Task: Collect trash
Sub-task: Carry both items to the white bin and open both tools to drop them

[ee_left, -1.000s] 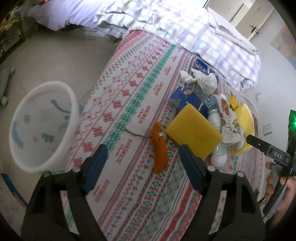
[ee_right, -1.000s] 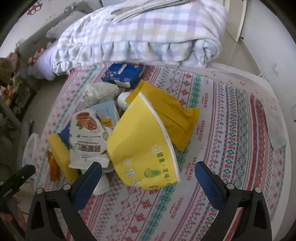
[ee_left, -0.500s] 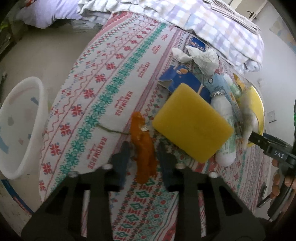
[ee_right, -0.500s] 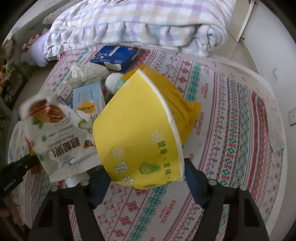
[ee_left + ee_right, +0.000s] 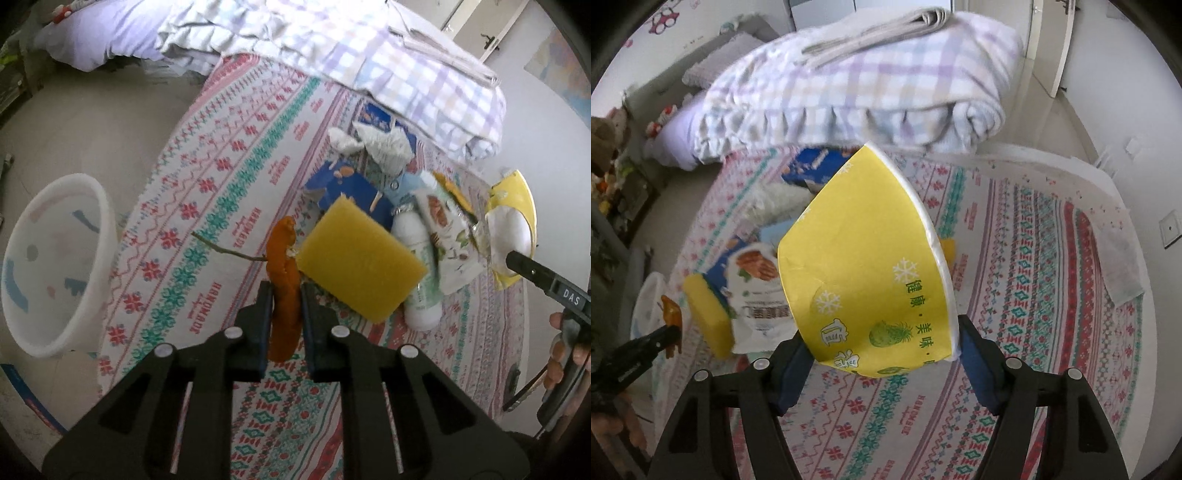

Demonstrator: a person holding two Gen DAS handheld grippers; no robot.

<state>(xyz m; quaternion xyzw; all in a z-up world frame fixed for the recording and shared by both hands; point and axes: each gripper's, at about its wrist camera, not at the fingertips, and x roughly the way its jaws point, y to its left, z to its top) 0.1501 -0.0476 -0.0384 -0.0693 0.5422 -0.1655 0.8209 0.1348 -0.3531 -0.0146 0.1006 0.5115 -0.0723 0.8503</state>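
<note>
My left hand-held gripper [image 5: 284, 314] is closing on limp, light orange peel [image 5: 282, 280], mid-frame; right hand-held gripper [image 5: 882, 363] clamps the crushable paper bowl [image 5: 864, 273] — go gently, pinch near the rim.

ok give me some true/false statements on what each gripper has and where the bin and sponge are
1. The left gripper is closing on the orange peel. True.
2. The right gripper holds a blue box. False: it grips a flattened yellow paper bowl.
3. The white bin stands on the floor beside the bed. True.
4. The sponge is inside the bin. False: it lies on the patterned sheet beside the peel.
</note>
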